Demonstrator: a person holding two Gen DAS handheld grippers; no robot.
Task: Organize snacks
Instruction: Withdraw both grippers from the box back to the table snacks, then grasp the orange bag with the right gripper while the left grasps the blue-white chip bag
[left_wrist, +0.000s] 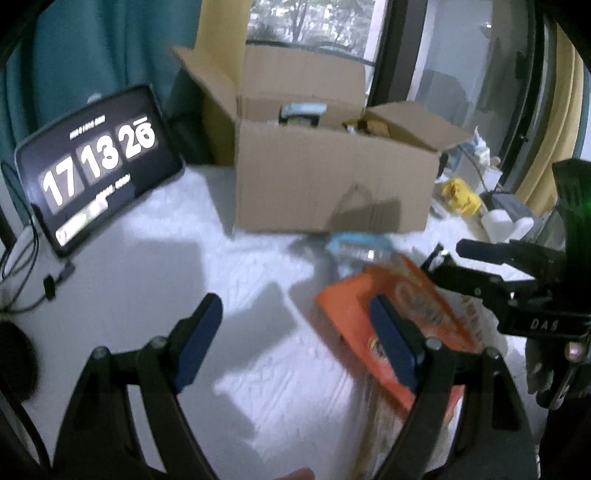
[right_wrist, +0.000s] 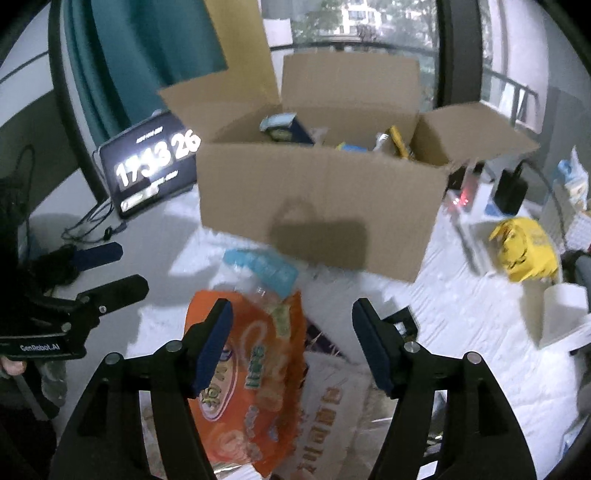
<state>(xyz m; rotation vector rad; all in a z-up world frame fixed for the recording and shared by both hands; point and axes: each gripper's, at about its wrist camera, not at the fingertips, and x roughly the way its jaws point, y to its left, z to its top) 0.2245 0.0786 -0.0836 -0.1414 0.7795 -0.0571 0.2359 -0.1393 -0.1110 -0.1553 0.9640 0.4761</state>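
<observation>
An orange snack bag (left_wrist: 399, 325) (right_wrist: 251, 380) lies on the white cloth in front of an open cardboard box (left_wrist: 332, 184) (right_wrist: 321, 206) that holds several snacks. A pale blue packet (right_wrist: 266, 267) (left_wrist: 354, 245) lies between the bag and the box. A beige packet (right_wrist: 328, 413) lies under the orange bag's right side. My left gripper (left_wrist: 295, 343) is open and empty, left of the orange bag. My right gripper (right_wrist: 291, 343) is open above the orange bag, its left finger over the bag. It also shows at the right of the left wrist view (left_wrist: 491, 266).
A tablet showing a clock (left_wrist: 96, 162) (right_wrist: 155, 166) leans left of the box, with cables (left_wrist: 33, 273) beside it. A yellow bag (right_wrist: 524, 247) (left_wrist: 460, 195) and a white cup (right_wrist: 565, 314) sit to the right. A window lies behind the box.
</observation>
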